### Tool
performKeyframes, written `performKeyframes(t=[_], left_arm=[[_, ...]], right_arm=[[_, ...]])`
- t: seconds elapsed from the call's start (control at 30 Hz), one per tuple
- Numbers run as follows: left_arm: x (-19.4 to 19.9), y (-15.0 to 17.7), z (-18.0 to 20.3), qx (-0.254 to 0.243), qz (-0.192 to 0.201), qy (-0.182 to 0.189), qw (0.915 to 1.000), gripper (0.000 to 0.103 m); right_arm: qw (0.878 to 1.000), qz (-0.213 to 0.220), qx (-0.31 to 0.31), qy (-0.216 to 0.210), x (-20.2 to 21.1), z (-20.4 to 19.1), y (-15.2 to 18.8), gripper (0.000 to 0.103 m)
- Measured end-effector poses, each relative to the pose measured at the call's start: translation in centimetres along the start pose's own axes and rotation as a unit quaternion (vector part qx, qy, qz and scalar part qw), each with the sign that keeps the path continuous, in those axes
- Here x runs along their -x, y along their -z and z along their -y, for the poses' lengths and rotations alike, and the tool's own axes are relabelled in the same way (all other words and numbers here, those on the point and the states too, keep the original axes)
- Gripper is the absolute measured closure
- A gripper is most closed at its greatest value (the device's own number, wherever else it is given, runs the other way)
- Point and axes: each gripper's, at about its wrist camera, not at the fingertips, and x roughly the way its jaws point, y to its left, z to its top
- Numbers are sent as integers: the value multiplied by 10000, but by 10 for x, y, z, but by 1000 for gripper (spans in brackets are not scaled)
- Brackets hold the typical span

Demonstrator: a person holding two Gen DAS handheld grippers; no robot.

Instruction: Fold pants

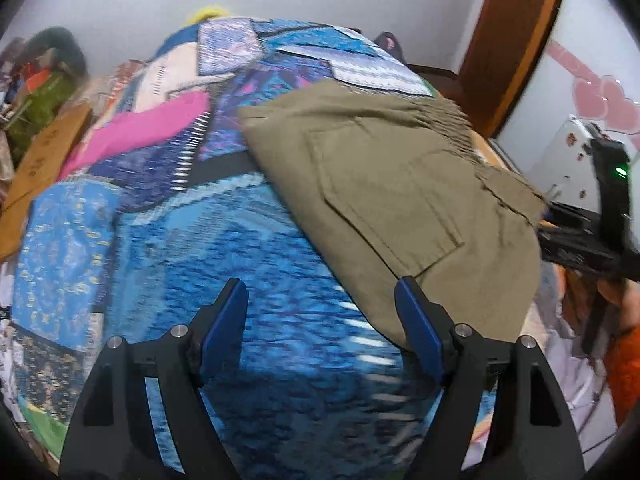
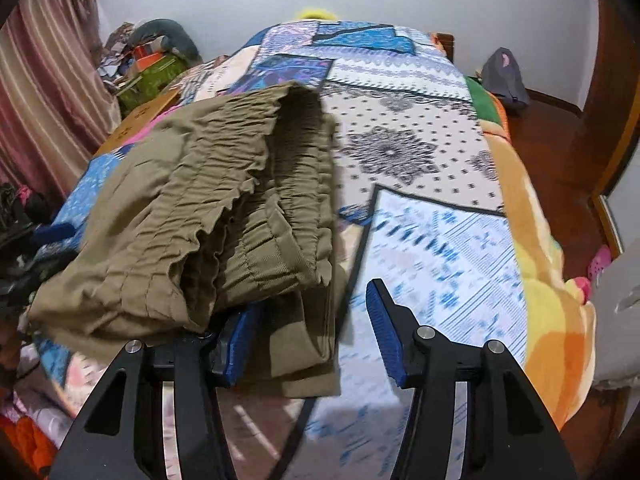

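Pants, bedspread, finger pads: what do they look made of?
Pants: olive woven cloth, likely cotton twill, matte; fine diagonal weave shows near the gathered elastic waistband.
Bedspread: thin printed fabric, patchwork pattern, slight sheen; blur hides the weave.
Pads on the left gripper fingers: blue, ribbed in the right wrist view, probably rubber or soft plastic, on black, likely hard plastic arms.

1. Your right tool's (image 2: 308, 332) left finger (image 2: 236, 344) sits partly under the pants (image 2: 208, 208); contact is unclear to you.
2. The pants hide the bedspread (image 2: 432, 240) beneath, toward nine o'clock.
3. In your left view, the other tool (image 1: 600, 240) at three o'clock is cut off by the edge.
4. The clutter (image 1: 36, 92) at ten o'clock is too blurred to identify.
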Motion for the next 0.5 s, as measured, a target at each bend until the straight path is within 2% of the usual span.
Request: performKeyframes(t=[0.23, 0.33, 0.43, 0.5], left_arm=[[-12, -10, 33, -154, 73, 92, 9998, 23], [-14, -17, 41, -246, 54, 137, 9996, 23], [-6, -26, 33, -161, 111, 221, 9996, 23], [2, -35, 22, -108, 243, 147, 9995, 23]], right_arm=[[9981, 208, -308, 488, 30, 24, 3, 53], [9973, 335, -414, 506, 48, 26, 6, 53], [9961, 555, -557, 408, 68, 20, 9, 52], [9953, 684, -609, 308, 77, 14, 10, 47]])
